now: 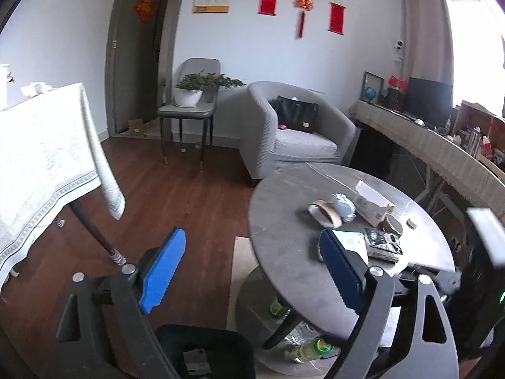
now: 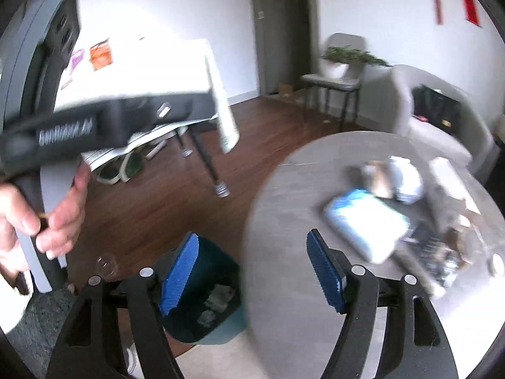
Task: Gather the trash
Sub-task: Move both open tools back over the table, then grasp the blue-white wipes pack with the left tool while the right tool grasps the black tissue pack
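While both grippers hang over floor beside round table, nothing sits between either pair of blue pads. Left gripper: jaws spread wide, empty. Dark bin below on floor, scraps of trash inside. Right gripper: jaws apart, empty. On tabletop, rightward: tape roll, crumpled white wad, white packet, dark printed wrapper, open white carton. Right view blurred. Bottles under table.
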`<state>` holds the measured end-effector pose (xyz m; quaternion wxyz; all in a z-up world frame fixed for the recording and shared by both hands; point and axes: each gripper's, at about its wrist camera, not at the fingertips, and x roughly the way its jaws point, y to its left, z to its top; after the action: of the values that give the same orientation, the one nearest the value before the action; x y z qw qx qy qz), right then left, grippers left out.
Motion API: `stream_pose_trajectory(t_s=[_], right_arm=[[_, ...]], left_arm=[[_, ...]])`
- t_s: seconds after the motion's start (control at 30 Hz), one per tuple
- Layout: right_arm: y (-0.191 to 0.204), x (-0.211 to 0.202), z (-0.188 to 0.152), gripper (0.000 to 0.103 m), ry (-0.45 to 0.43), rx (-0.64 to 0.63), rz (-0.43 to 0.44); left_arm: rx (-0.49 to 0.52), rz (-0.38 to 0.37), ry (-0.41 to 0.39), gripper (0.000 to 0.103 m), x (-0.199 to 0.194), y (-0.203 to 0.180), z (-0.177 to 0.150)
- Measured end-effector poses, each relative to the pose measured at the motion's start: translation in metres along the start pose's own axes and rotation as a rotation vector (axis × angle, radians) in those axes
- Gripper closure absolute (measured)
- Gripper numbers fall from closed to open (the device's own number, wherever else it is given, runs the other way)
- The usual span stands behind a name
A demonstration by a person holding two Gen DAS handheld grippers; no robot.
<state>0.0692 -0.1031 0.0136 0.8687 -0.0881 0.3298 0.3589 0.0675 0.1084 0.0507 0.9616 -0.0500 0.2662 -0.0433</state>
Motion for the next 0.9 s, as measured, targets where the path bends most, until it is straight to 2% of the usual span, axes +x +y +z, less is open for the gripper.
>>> stream_pose_trajectory(t_s=[0.2, 0.37, 0.57, 0.7, 0.9], right_arm=[[-0.052, -0.020, -0.006, 0.027, -0.028, 0.090, -0.085], [-0.086, -0.039, -0.019, 0.025, -0.037, 0.135, -0.123], [-0.114, -0.048, -0.030, 0.022, -0.014, 0.117, -0.097], [-0.136, -0.042, -0.037, 0.022, 0.050, 0.141, -0.071], [-0.143, -0.038, -0.042, 0.020, 0.106, 0.137, -0.074]], left_arm=[[0.000, -0.029, 0.044, 0.009, 0.021, -0.022, -0.005], [0.035, -0.063, 0.098, 0.009, 0.043, -0.045, -0.013], [0.148, -0.112, 0.158, 0.007, 0.063, -0.079, -0.024], [0.189, -0.130, 0.203, 0.007, 0.080, -0.097, -0.031], [0.223, -0.109, 0.250, 0.007, 0.103, -0.112, -0.039]])
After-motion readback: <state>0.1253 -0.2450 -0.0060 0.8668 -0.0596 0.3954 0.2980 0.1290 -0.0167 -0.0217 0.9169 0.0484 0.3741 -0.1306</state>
